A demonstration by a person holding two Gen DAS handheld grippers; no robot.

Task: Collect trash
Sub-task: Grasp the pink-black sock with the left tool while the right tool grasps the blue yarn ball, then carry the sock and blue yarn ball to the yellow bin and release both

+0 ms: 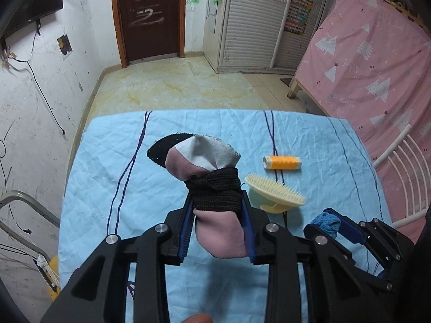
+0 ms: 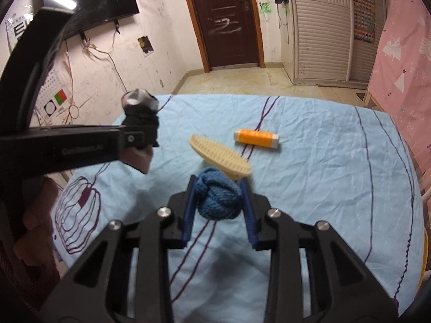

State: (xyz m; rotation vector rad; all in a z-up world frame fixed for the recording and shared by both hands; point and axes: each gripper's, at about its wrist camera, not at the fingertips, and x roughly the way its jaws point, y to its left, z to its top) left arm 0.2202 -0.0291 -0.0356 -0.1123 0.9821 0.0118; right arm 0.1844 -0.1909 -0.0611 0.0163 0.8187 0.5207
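- Two grippers are in use, and we find each one closed on a bundle of fabric and held above the table.
- We note the left gripper [image 1: 218, 202] clamped on a rolled sock bundle [image 1: 212, 188] of pink, white and black cloth. A black knitted band sits squarely between the blue pads [image 1: 188, 231], and the pink end hangs below them.
- We see the white and black end of that bundle standing up past the fingertips, clear of the light blue tablecloth [image 1: 107, 167].
- We note the right gripper [image 2: 218, 196] shut tight on a balled blue sock [image 2: 218, 202], with both blue pads pressing its sides. From the left wrist view the same blue ball shows at lower right, pinched in the jaws.
- We see a cream bristle brush [image 2: 219, 157] lying tilted on the cloth just beyond the blue sock, bristles facing up and to the right.
- We see an orange thread spool [image 2: 256, 137] lying on its side further back, near the brush but apart from it.
- We note the left gripper to the left in the right wrist view, with a person's fingers [image 2: 35, 215] on its handle.
- We record a dark wooden door [image 1: 150, 16], a wall-mounted screen [image 2: 91, 2] and a pink patterned sheet [image 1: 377, 53] around the table.
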